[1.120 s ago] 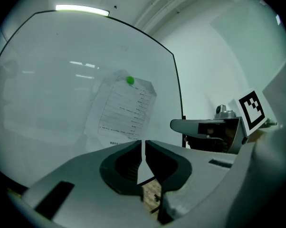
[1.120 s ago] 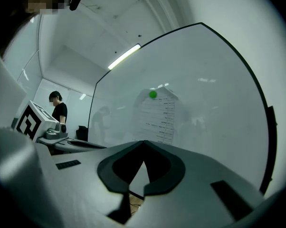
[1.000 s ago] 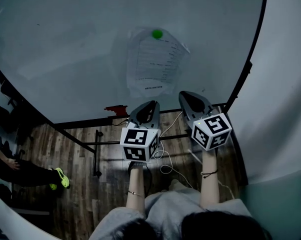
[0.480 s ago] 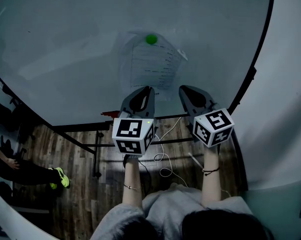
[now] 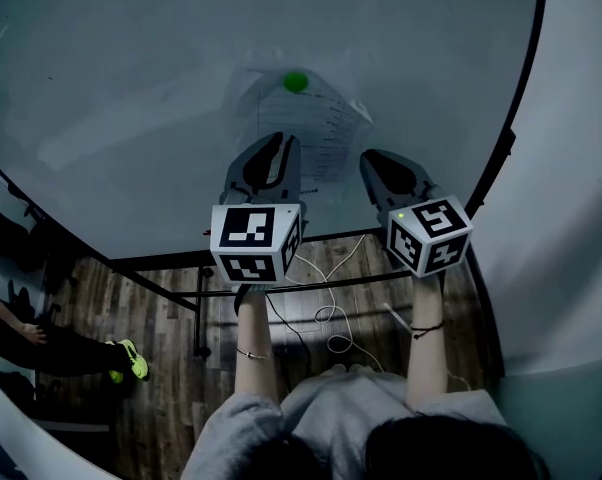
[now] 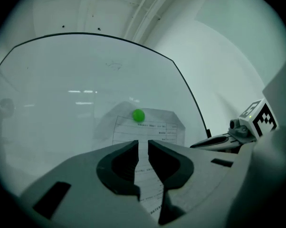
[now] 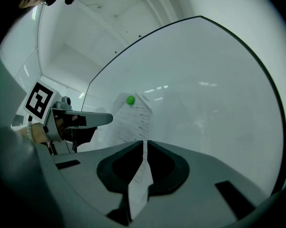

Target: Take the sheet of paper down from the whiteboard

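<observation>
A printed sheet of paper point(image 5: 316, 128) hangs on the whiteboard point(image 5: 131, 88), pinned at its top by a green magnet point(image 5: 296, 81). My left gripper point(image 5: 284, 146) points level at the sheet's lower left part. Its jaws are opening, with only a narrow gap and nothing between them. In the left gripper view the magnet point(image 6: 138, 115) and the paper point(image 6: 157, 129) show just beyond the gripper point(image 6: 143, 144). My right gripper point(image 5: 369, 160) hovers by the sheet's lower right edge. In the right gripper view a thin slit parts its jaws point(image 7: 145, 144), and the paper point(image 7: 133, 118) shows through it.
The whiteboard's black frame point(image 5: 501, 158) curves down the right side, with a white wall point(image 5: 571, 218) beyond it. Below are the stand's bars point(image 5: 196, 318), white cables point(image 5: 326, 318) on the wooden floor, and a person's legs with neon shoes point(image 5: 126, 360) at the left.
Both grippers have risen toward the sheet. The left one climbed further and now overlaps the sheet's lower part; the right one moved up a little.
</observation>
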Demonstrator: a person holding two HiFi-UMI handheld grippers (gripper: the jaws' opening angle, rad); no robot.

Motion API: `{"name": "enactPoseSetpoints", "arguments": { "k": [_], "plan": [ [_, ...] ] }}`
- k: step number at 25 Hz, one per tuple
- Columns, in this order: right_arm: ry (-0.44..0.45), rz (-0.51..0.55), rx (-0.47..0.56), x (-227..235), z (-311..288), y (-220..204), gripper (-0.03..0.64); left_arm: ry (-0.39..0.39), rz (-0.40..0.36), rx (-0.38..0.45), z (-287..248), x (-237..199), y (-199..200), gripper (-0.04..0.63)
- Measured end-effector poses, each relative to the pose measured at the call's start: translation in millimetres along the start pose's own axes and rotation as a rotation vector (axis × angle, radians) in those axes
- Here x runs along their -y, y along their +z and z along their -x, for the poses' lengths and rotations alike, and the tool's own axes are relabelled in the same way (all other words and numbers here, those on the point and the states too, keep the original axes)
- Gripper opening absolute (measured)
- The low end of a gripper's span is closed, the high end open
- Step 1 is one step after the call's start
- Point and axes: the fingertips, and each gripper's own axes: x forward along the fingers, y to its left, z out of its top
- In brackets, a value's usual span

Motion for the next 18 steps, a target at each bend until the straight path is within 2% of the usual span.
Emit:
{"name": "enactPoseSetpoints", "arguments": {
  "k": [2,7,11,18],
  "plan": [
    [-0.002,-0.010,-0.001,1.7,-3.0,2.5,0.046,0.005,-0.009,0.007,-4.9,-3.8,7.1,0.052],
    [-0.006,-0.022,0.003,3.8,-9.6,7.7,0.079,0.006,-0.077,0.021,-17.3,-6.1,23.2,0.089],
    [-0.003,-0.027,0.007,4.3,-14.9,10.4,0.089,0.008,-0.123,0.056,-26.9,-4.2,42.1,0.110],
    [0.003,-0.022,0.016,7.0,-20.2,14.3,0.089,0.045,-0.221,0.065,-39.2,-2.0,59.6,0.112]
  ]
}}
